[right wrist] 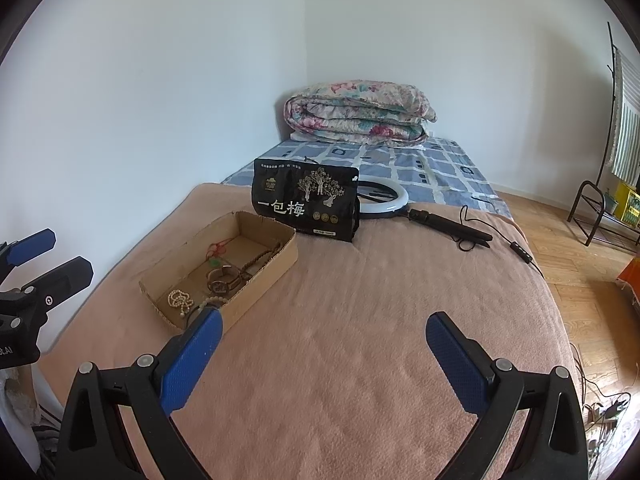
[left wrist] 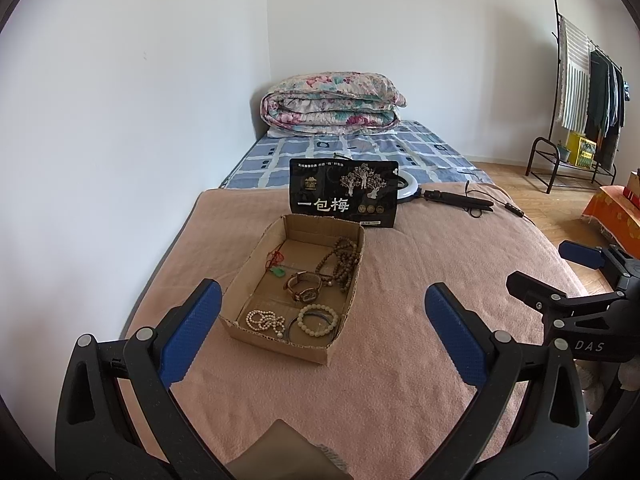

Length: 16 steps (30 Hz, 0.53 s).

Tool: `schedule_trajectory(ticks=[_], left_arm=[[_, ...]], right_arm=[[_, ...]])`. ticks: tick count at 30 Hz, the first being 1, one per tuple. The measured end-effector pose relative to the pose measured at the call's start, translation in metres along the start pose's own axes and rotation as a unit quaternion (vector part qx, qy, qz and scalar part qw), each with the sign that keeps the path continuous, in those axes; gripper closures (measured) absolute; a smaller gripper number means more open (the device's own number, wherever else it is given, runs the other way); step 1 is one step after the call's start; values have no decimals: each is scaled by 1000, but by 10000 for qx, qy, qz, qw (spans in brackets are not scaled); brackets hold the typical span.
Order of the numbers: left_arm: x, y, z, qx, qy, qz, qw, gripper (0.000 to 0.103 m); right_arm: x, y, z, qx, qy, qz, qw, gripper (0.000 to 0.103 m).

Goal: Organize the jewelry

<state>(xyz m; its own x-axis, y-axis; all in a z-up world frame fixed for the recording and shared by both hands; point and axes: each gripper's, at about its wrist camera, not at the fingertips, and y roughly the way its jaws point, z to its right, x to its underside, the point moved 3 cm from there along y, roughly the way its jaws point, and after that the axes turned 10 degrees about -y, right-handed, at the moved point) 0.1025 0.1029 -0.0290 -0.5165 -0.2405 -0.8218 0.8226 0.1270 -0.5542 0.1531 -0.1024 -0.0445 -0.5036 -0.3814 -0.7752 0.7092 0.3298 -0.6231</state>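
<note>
Left gripper: spread, holding nothing
Right gripper: spread, holding nothing
Cardboard tray: holds watch, bead strands

Both wrist fisheyes look forward along their fingers over the pink blanket toward the far wall corner. Left view sits close behind the cardboard tray — tray centre frame. Right view sits further right — tray at left-centre. Shared: tray, black pouch, folded quilt.
</note>
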Motion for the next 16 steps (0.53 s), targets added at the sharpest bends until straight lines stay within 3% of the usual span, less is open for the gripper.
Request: schedule_trajectory(ticks=[16], left_arm=[[6, 1, -6, -159, 32, 124, 9998, 0]], right_arm=[[4, 2, -3, -27, -85, -61, 9999, 0]])
